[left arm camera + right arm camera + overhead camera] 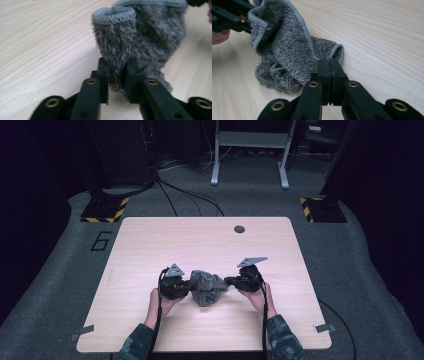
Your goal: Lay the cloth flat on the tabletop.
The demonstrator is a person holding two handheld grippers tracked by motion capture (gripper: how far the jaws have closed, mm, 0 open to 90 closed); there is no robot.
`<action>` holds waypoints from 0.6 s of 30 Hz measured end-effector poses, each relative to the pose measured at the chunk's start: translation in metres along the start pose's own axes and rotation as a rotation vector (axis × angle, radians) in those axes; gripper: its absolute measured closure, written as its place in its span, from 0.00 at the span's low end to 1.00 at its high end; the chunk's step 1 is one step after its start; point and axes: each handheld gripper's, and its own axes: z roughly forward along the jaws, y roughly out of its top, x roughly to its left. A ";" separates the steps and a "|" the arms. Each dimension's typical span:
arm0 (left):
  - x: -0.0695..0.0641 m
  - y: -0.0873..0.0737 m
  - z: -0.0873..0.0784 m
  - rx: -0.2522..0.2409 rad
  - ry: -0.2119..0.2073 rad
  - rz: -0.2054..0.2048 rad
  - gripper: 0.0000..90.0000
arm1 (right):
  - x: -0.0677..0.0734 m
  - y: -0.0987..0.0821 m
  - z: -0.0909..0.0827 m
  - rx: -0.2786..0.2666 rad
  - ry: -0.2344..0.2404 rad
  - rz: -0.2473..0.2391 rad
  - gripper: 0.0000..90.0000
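Grey terry cloth, a small fuzzy towel (206, 286) with a stitched hem, sits bunched on the wooden table (150, 245) nearer the front edge than the back, about midway between the left and right edges. My left gripper (188, 286) has a thick fold of it clamped between the jaws; in the left gripper view the pile (117, 50) bulges up out of the pinch. My right gripper (229, 281) is clenched tight on a thin corner, the jaws almost meeting in the right gripper view with only an edge of cloth (335, 51) between them. That thin bite is what worries me: I judge that if I pull my hands apart to spread the towel, the hem on the right could slide out, since so little fabric is caught there. The left grip has the opposite fault, for it may hold several layers at once, so the towel could open lopsided or stay twisted. The middle is crumpled and resting on the table, and dragging it across the wood could snag or roll it further.
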 end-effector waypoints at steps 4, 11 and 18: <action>-0.003 -0.002 -0.006 0.004 0.040 -0.019 0.55 | 0.006 -0.004 -0.009 -0.025 -0.006 0.006 0.99; -0.037 0.002 -0.033 -0.082 0.076 0.006 0.38 | 0.010 -0.004 -0.016 -0.041 -0.042 0.018 0.80; -0.067 0.008 -0.030 -0.069 0.107 0.070 0.36 | -0.001 -0.005 -0.005 -0.007 -0.056 0.111 0.46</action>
